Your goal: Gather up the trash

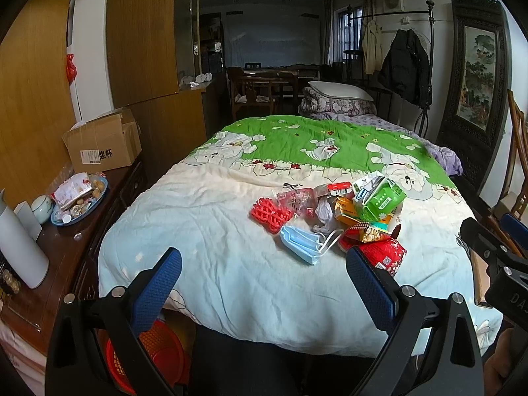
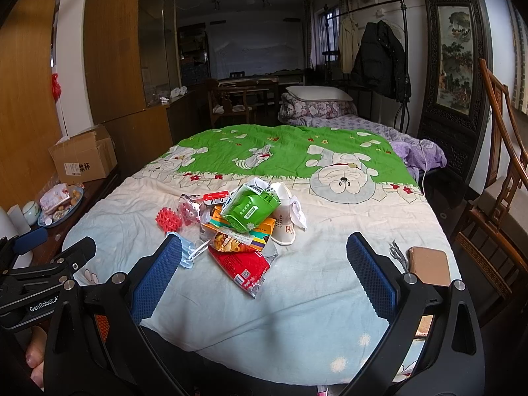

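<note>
Two grippers hovered at the near edge of the bed [image 1: 204, 264], both w/ jaws spread wide, nothing held. At far left a red mesh basket [image 1: 158, 349] sat on the floor beneath the left gripper [image 1: 264, 283]. On the quilt, left to right: red plastic lattice piece [image 1: 272, 214], blue face mask [image 1: 302, 242] just beside it, then the trash pile w/ green carton [image 1: 379, 198] on top, orange box [image 2: 246, 226] under it, red snack wrapper [image 2: 242, 269] nearest, paper cup [image 2: 283, 222] at the pile's right. Right gripper [image 2: 264, 283] was short of the pile. Scissors [image 2: 397, 252] & brown notebook [image 2: 429, 265] lay near the bed's right edge.
</note>
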Tool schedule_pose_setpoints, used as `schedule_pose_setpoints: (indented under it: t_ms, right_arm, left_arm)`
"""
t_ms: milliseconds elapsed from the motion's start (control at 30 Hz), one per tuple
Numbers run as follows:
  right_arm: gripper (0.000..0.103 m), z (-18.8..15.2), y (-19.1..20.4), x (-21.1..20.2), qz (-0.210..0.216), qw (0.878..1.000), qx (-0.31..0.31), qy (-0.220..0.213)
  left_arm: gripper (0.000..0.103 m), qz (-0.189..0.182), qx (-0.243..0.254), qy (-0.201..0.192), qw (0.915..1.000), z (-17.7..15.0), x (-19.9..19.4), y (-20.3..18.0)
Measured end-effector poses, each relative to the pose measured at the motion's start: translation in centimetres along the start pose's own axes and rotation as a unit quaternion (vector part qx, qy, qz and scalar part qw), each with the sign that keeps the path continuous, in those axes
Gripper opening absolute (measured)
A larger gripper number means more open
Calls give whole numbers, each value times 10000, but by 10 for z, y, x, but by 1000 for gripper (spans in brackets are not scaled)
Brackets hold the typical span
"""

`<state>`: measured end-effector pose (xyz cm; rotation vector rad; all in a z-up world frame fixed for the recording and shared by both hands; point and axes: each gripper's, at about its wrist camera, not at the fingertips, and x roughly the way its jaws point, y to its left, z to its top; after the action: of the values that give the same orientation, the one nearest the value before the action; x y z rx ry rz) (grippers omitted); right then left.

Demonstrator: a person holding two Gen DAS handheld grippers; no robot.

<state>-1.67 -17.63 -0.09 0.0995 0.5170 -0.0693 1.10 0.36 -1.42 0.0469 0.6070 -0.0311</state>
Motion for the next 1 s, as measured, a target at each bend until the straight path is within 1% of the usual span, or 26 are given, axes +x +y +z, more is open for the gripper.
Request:
schedule_pose_setpoints:
  t_ms: [767, 1000]
  right_arm:
    - [96, -1, 0, 1, 0, 10000, -5, 13]
    - [96, -7, -1, 10, 87, 9998, 57, 161]
  left_arm:
    - [97, 2, -3, 22, 10000, 2, 1, 1]
    - [97, 63, -28, 152, 9999, -9, 12, 2]
